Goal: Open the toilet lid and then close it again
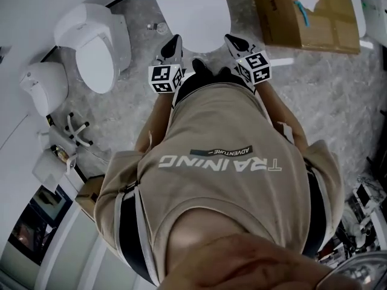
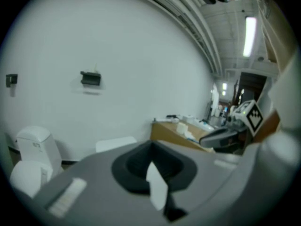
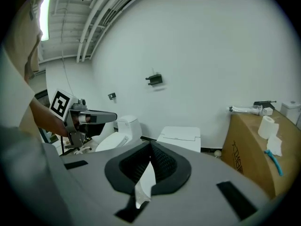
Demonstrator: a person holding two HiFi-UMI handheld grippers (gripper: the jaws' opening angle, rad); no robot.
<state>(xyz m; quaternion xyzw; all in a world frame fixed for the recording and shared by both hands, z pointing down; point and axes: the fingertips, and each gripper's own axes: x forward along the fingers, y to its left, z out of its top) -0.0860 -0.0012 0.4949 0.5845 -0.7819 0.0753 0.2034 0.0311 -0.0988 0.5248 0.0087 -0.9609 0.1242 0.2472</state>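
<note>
Closed toilet lid (image 1: 192, 11) just ahead of left claw (image 1: 173, 46) and right claw (image 1: 236, 41) — both pinched together, empty

Left gripper (image 1: 173, 46) and right gripper (image 1: 237, 42) held out ahead of chest, side by side, tips forward. Jaws of each pressed together, nothing between. Left arm (image 1: 145, 139), right arm (image 1: 289, 128) bent, close to torso.

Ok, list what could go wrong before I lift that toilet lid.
1. The left gripper and right gripper both look shut and point at the wall, not down at the toilet lid. Closed jaws may just slide off its smooth edge.
2. The cardboard box stands close on the right, so a wide swing of the right gripper could knock it.
</note>
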